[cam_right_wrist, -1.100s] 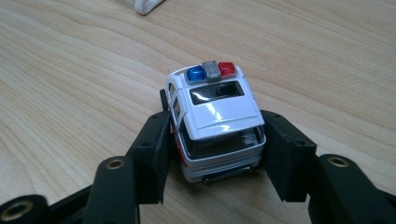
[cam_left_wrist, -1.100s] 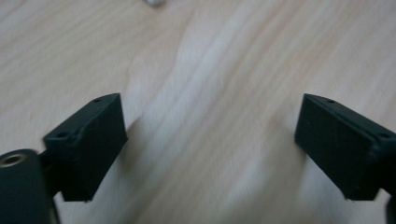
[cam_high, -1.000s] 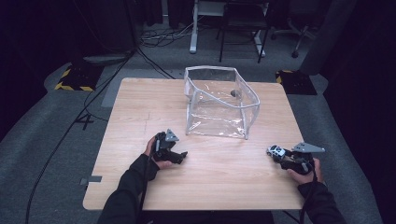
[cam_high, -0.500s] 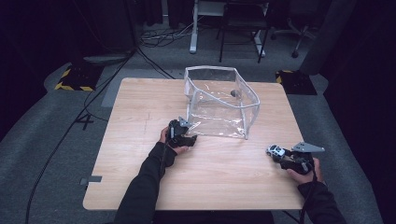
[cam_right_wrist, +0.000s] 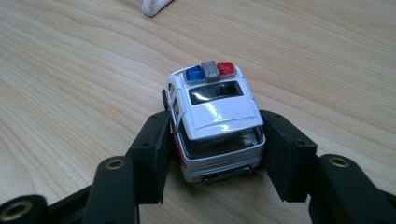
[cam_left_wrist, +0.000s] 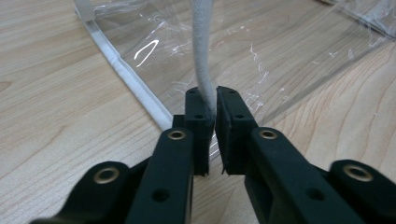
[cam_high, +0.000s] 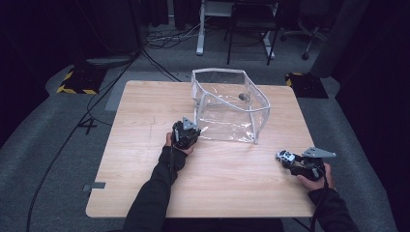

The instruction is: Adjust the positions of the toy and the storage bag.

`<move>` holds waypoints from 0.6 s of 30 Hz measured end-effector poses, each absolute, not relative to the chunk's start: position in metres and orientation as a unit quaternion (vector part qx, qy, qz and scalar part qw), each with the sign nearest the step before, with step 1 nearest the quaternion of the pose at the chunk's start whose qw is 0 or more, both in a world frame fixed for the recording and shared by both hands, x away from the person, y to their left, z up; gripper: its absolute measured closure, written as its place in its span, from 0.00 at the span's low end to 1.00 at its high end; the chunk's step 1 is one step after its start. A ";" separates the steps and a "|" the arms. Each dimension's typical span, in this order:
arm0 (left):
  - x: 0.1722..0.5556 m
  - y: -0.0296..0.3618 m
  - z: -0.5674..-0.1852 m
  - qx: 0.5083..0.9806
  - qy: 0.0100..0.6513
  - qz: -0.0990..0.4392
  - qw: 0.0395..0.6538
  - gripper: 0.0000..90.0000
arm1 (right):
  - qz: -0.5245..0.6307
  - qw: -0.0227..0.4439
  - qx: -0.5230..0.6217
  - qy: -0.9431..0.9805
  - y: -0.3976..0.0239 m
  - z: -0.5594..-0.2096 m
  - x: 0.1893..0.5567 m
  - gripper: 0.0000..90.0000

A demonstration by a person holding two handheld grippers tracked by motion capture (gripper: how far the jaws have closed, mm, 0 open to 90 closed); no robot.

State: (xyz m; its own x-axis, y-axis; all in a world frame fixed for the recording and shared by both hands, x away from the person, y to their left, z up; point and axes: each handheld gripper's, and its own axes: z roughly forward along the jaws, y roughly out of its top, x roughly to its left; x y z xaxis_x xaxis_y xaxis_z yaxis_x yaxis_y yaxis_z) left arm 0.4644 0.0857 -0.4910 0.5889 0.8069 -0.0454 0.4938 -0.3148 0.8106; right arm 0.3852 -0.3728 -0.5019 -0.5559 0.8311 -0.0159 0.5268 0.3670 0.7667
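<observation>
The clear bag's (cam_high: 227, 108) white edge trim (cam_left_wrist: 203, 56) stands pinched between the just-closed left claw (cam_left_wrist: 210, 100) jaws; the toy police car (cam_right_wrist: 212, 119) sits clamped in the right claw (cam_right_wrist: 215, 149).

Clear bag (cam_high: 227, 108) stands toward the table's (cam_high: 145, 125) far side; toy car (cam_high: 285, 156) lies nearer, to its right.

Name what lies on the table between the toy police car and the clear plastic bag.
Nothing: in the high view, bare wooden table separates the toy police car, held by the right gripper, from the clear plastic bag.
</observation>
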 end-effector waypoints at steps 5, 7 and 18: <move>0.458 0.090 -0.489 0.789 0.403 0.179 0.428 0.96 | 0.372 0.204 0.425 0.799 -0.372 -0.502 0.385 0.52; 0.455 0.091 -0.489 0.791 0.402 0.172 0.429 0.96 | 0.372 0.205 0.425 0.800 -0.372 -0.502 0.385 0.52; 0.417 0.117 -0.483 0.803 0.375 0.142 0.440 0.96 | 0.372 0.205 0.425 0.799 -0.372 -0.502 0.384 0.52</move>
